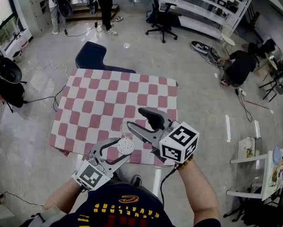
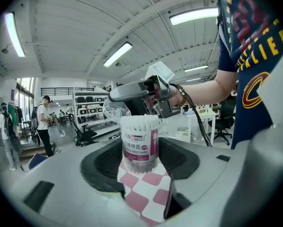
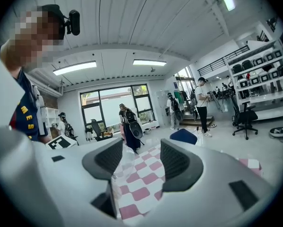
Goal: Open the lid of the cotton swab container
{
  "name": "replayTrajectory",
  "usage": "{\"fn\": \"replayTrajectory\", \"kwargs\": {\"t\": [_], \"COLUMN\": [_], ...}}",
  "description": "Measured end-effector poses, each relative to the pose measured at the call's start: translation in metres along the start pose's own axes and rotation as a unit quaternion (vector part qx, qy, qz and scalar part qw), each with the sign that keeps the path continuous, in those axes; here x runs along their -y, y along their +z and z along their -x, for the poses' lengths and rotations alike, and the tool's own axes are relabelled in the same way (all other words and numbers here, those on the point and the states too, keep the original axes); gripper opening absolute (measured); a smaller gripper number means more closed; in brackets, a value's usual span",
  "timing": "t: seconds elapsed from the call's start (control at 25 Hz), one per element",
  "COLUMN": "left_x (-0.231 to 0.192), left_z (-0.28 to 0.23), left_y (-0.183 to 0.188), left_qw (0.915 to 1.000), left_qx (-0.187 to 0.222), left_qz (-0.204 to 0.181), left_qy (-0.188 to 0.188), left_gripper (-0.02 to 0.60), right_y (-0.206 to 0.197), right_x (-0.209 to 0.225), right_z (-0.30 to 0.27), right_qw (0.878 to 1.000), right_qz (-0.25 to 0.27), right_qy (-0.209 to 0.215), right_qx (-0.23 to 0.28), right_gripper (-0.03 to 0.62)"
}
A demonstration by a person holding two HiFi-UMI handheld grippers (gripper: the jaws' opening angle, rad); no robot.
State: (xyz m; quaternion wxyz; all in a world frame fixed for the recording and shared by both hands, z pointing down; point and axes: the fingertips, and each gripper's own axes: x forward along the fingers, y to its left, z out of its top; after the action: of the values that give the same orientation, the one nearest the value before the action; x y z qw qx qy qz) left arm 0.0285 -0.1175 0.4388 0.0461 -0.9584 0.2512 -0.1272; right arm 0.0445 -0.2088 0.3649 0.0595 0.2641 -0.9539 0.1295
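Cotton swab container, clear plastic cylinder with a pink label (image 2: 140,143), stands near the front edge of the pink-and-white checked table (image 1: 108,98). Left gripper (image 1: 123,149) clamps its sides. Clear lid (image 2: 114,111) tilted up, swabs exposed. Right gripper (image 3: 137,157) gapes wide, lid beside one jaw.

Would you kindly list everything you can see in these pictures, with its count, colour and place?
Clear cylindrical cotton swab container: one, white swabs, magenta label, table's near edge, clamped by the left tool.
Clear round lid: one, transparent, tipped up off the container, by the right tool's jaws.
Square checked-cloth table: one, pink and white, centre.
Blue chair: one, behind the table.
Black office chair: one, far floor.
Bystanders: at least three, far floor.
Left tool: one, grey, shut on the container.
Right tool: one, grey, jaws apart, at the lid.
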Motion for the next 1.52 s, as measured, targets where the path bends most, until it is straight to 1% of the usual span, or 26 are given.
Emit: {"fn": "replayTrajectory", "kwargs": {"t": [0.36,0.56,0.68,0.84,1.0,1.16,1.32,1.36,1.44,1.52], "left_x": [0.005,0.008,0.007,0.004,-0.001,-0.007,-0.015,-0.017,-0.021,-0.024], "left_z": [0.002,0.004,0.005,0.007,0.009,0.011,0.015,0.016,0.019,0.021], "left_y": [0.006,0.001,-0.007,-0.013,-0.015,-0.018,-0.020,-0.020,-0.022,-0.024], "left_qw": [0.9999,0.9999,0.9998,0.9995,0.9992,0.9988,0.9981,0.9979,0.9976,0.9972], "left_qx": [0.012,0.005,-0.002,-0.010,-0.010,-0.008,-0.009,-0.009,-0.010,-0.012], "left_qz": [0.007,0.008,0.016,0.030,0.039,0.047,0.054,0.055,0.057,0.059], "left_qy": [-0.007,-0.009,-0.010,-0.005,0.002,0.013,0.030,0.033,0.039,0.045], "left_gripper": [0.242,0.242,0.242,0.242,0.242,0.242,0.242,0.242,0.242,0.242], "right_y": [-0.022,-0.034,-0.032,-0.022,-0.013,-0.008,-0.005,-0.005,-0.006,-0.010], "right_x": [0.019,0.021,0.018,0.013,0.013,0.016,0.011,0.009,0.003,-0.002], "right_z": [-0.007,-0.010,-0.009,-0.002,0.007,0.016,0.029,0.031,0.037,0.041], "right_qw": [0.999,0.998,0.997,0.997,0.996,0.995,0.994,0.994,0.993,0.992], "right_qz": [-0.048,-0.067,-0.074,-0.077,-0.080,-0.073,-0.042,-0.036,-0.033,-0.035], "right_qy": [-0.012,-0.014,-0.013,-0.014,-0.025,-0.050,-0.084,-0.091,-0.101,-0.109], "right_qx": [-0.009,-0.016,-0.009,0.007,0.024,0.041,0.051,0.051,0.053,0.057], "right_gripper": [0.255,0.255,0.255,0.255,0.255,0.255,0.255,0.248,0.181,0.139]}}
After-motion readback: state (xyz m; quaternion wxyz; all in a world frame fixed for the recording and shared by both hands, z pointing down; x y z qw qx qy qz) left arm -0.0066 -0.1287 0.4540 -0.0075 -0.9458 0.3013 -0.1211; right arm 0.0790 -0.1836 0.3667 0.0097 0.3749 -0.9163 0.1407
